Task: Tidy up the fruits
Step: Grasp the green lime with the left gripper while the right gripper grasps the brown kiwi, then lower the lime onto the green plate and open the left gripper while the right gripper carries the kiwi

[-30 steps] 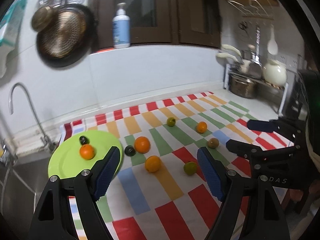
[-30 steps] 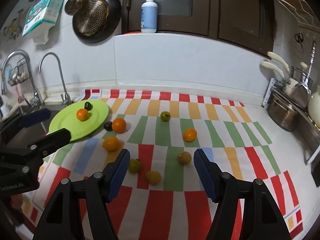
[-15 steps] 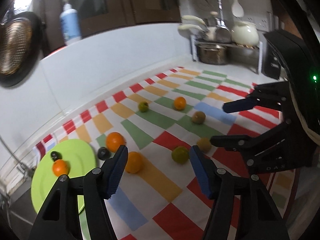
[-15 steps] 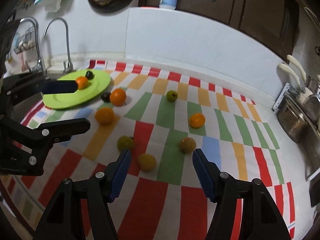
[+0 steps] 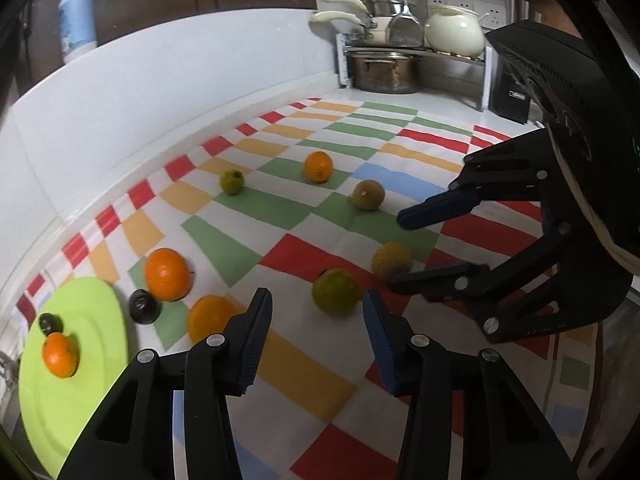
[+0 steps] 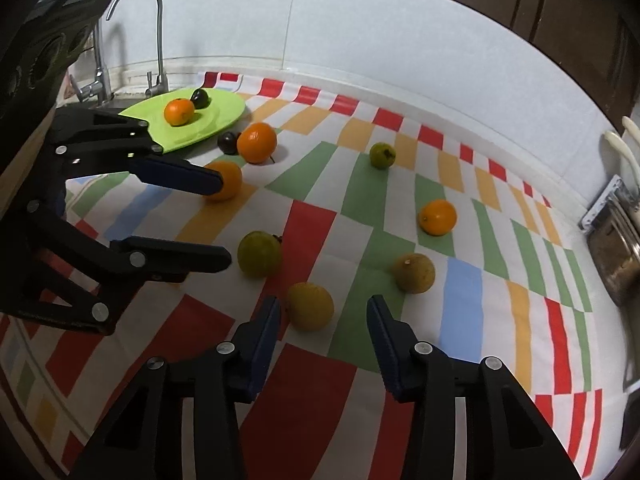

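Observation:
Several fruits lie on a checkered cloth (image 6: 304,232). A lime-green plate (image 6: 216,116) at the left holds an orange (image 6: 179,111) and a dark plum (image 6: 199,97). My left gripper (image 5: 316,312) is open, just short of a green citrus (image 5: 335,289). My right gripper (image 6: 322,320) is open, close to a yellow fruit (image 6: 310,306). In the right wrist view the left gripper (image 6: 224,220) spans an orange (image 6: 226,180) and the green citrus (image 6: 259,254). In the left wrist view the right gripper (image 5: 400,248) flanks the yellow fruit (image 5: 391,257).
More fruit lies scattered: a big orange (image 6: 257,142) beside a dark plum (image 6: 228,142), a green fruit (image 6: 382,155), a small orange (image 6: 437,217), a brown fruit (image 6: 413,272). A faucet (image 6: 156,40) and sink stand left; pots on a rack (image 5: 384,72) stand right.
Both grippers have moved down and forward toward the fruit in the middle of the cloth. The left view has swung right. No fruit has moved.

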Tool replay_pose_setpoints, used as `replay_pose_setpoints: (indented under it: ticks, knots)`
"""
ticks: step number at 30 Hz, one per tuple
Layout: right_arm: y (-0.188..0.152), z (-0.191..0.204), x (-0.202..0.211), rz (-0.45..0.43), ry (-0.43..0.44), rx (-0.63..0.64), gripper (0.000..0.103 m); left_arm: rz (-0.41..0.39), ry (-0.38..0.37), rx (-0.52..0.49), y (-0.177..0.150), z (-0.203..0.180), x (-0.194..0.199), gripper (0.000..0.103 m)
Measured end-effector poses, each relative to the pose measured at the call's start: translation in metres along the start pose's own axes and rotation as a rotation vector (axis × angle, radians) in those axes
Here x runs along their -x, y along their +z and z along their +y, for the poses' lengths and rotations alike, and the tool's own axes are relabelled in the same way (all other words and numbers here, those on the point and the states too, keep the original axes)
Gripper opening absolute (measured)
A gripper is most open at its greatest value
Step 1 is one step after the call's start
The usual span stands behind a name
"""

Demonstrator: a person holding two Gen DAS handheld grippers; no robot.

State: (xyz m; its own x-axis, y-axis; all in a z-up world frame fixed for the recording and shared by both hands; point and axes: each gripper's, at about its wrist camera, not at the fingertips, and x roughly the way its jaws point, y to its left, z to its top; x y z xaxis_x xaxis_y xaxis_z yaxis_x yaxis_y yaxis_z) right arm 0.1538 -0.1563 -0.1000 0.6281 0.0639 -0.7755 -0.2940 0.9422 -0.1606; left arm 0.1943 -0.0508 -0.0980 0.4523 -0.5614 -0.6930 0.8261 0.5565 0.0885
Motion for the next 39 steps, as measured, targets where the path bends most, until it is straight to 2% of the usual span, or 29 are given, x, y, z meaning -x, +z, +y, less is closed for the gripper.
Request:
replay_pose_setpoints:
  ticks: [5,11,18,21,26,31,39]
  knots:
    - [-0.001,0.000,-0.004,0.009,0.025,0.007,0.041,0.023,-0.027,-0.001,0.002,0.000,-0.010,0.042]
    - [0.000,-0.004,-0.007,0.013,0.055,-0.009,0.028,0.051,-0.052,0.012,0.004,0.002,-0.018,0.040]
    - [-0.001,-0.013,-0.002,0.005,0.039,-0.059,0.028,0.080,-0.059,0.055,0.008,0.002,-0.030,0.030]
    - [-0.002,-0.019,0.000,-0.003,0.032,-0.096,0.028,0.084,-0.049,0.082,0.008,0.002,-0.030,0.029]
    - [-0.003,-0.024,0.005,-0.018,0.027,-0.130,0.028,0.071,-0.013,0.168,0.010,0.002,-0.019,0.029]
    - [-0.001,-0.029,0.013,-0.043,0.034,-0.164,0.028,0.039,0.048,0.271,0.012,0.003,-0.002,0.029]
    - [0.009,-0.026,0.031,-0.106,0.056,-0.162,0.028,-0.017,0.152,0.379,0.013,0.005,0.031,0.029]
